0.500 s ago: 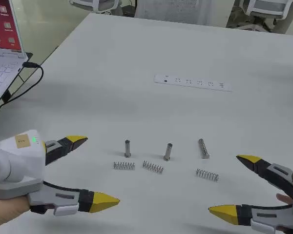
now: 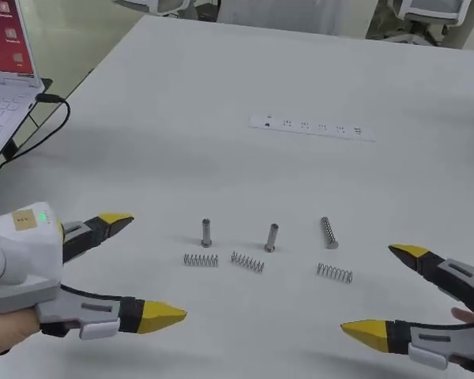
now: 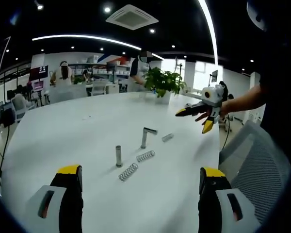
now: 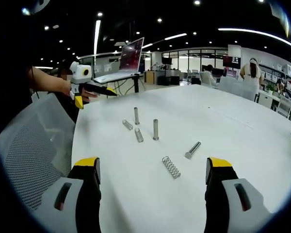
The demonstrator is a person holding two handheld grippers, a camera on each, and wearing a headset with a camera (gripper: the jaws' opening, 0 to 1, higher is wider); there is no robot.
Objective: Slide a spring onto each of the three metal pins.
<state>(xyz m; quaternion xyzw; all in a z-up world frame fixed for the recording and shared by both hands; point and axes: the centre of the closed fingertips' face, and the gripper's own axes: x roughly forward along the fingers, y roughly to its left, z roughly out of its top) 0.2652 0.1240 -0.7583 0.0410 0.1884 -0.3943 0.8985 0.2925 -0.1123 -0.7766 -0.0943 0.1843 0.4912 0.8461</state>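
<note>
Plainly, no spring is on a pin yet. The left gripper hovers over the table with its jaws spread wide and nothing between them, well apart from the parts. To its right the left pin stands upright, with the left spring lying just in front of it. Next come the middle pin, also upright, and the middle spring near its foot. The right pin lies tipped over, with the right spring close by. The right gripper hangs at the far right, jaws just as wide and empty.

The likely trouble lies in the springs. They are thin and round, so a hard or off-centre pinch could flatten one or flick it away across the smooth top. A jaw that brushes a standing pin could topple it. The fallen pin would probably roll unless one gripper steadies it while the other feeds the coil on.

The head view leaves the right pin's pose unclear, because it is foreshortened. The right gripper view settles it: the pin lies flat on its side. In the left gripper view that pin overlaps the middle one. Each gripper view also shows the opposite gripper across the table, jaws parted.
</note>
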